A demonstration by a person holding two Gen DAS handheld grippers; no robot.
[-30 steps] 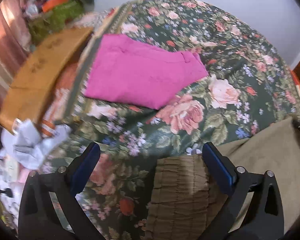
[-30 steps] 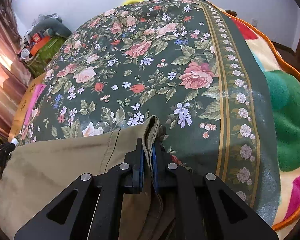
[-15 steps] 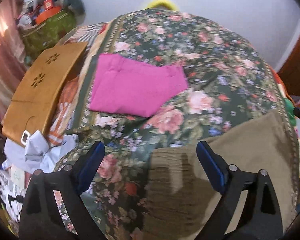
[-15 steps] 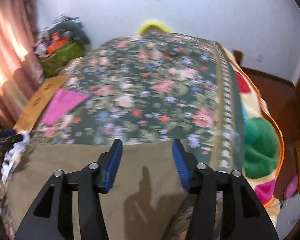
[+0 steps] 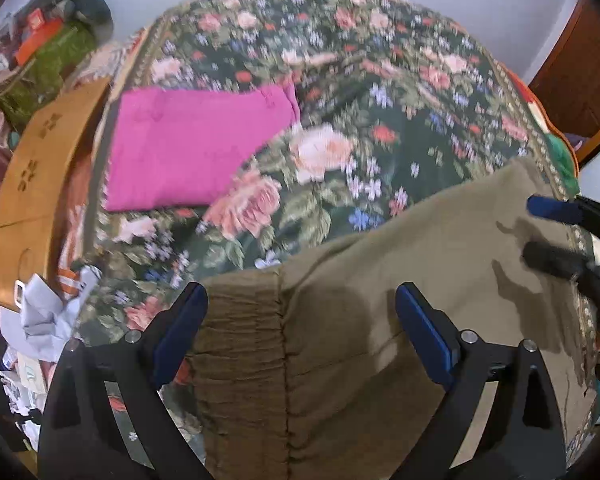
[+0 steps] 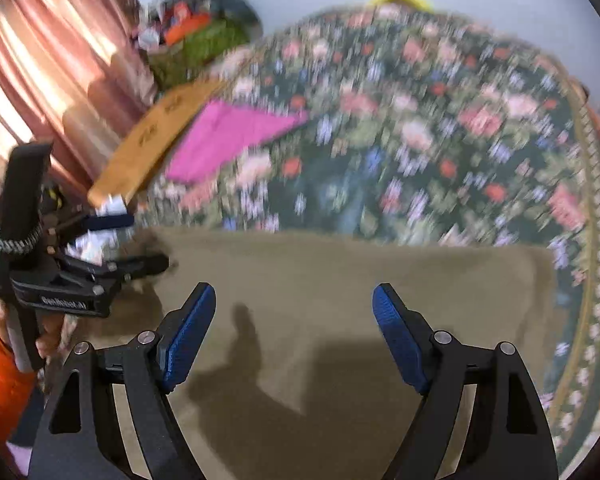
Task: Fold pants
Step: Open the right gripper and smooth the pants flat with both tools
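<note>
Olive-khaki pants (image 5: 380, 320) lie flat on the floral bedspread (image 5: 380, 128), with the gathered elastic waistband (image 5: 240, 332) at the left. My left gripper (image 5: 300, 324) is open and empty, just above the waistband end. My right gripper (image 6: 294, 328) is open and empty above the middle of the pants (image 6: 340, 280). Each gripper shows in the other's view: the right gripper (image 5: 556, 232) at the pants' right end, the left gripper (image 6: 116, 240) at their left end.
A folded pink garment (image 5: 188, 148) lies on the bed's far left. A wooden board (image 5: 32, 176) runs along the bed's left side, with crumpled white paper (image 5: 48, 312) below it. Clutter and a pink curtain (image 6: 40, 80) stand at the far left. A colourful blanket (image 5: 556, 144) edges the right.
My right gripper has let go of the pants' edge, opened wide and pulled back and up. The pants now lie spread flat. My left gripper stayed open and shifted over the waistband.
</note>
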